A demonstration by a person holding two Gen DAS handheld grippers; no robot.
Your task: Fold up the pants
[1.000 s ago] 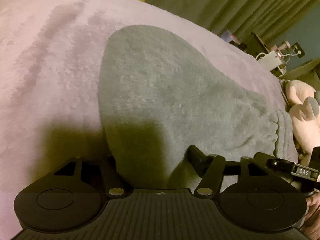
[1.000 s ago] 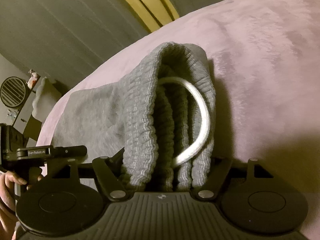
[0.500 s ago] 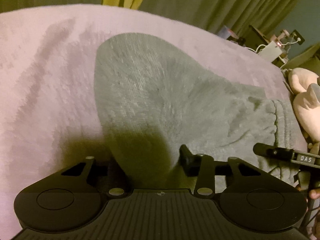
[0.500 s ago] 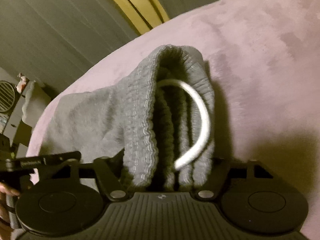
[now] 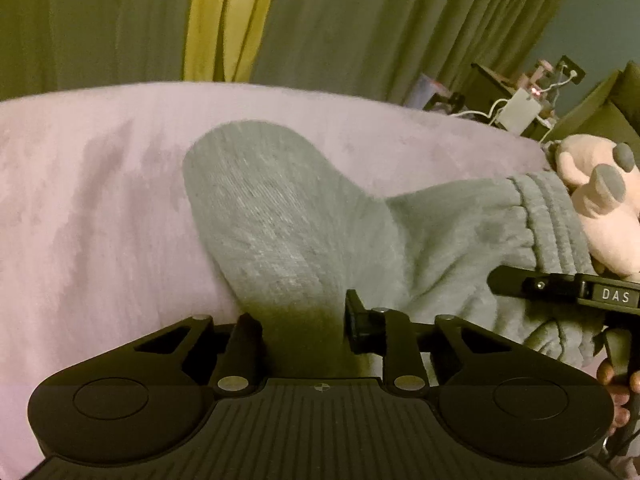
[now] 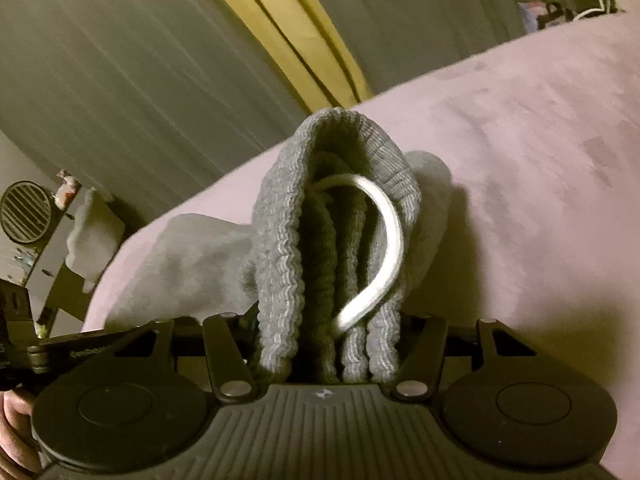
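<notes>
Olive curtains (image 5: 360, 32) hung behind the pink fleece bedspread (image 5: 88, 208) where we worked. From the left wrist, our left gripper (image 5: 304, 320) was clenched on a fold of the grey sweatpants (image 5: 280, 220), the cloth rising from the fingers toward twelve o'clock and spreading toward three, where the ribbed waistband (image 5: 560, 216) lay beside a pink plush toy (image 5: 600, 196). Our right gripper (image 5: 568, 292) showed at four o'clock, edge-on.

From the right wrist, that gripper (image 6: 328, 344) was clamped on the bunched waistband (image 6: 288, 248), standing upright toward twelve, with the white drawstring (image 6: 384, 248) looping out of it. More of the pants trailed flat toward nine o'clock.

We judged the knit soft, limp and fairly light, with nothing fragile; it would sag wherever unsupported, so thick seams and the elastic band gave the surest hold. Their long axis seemed to run between our two grippers, waist on the right.
</notes>
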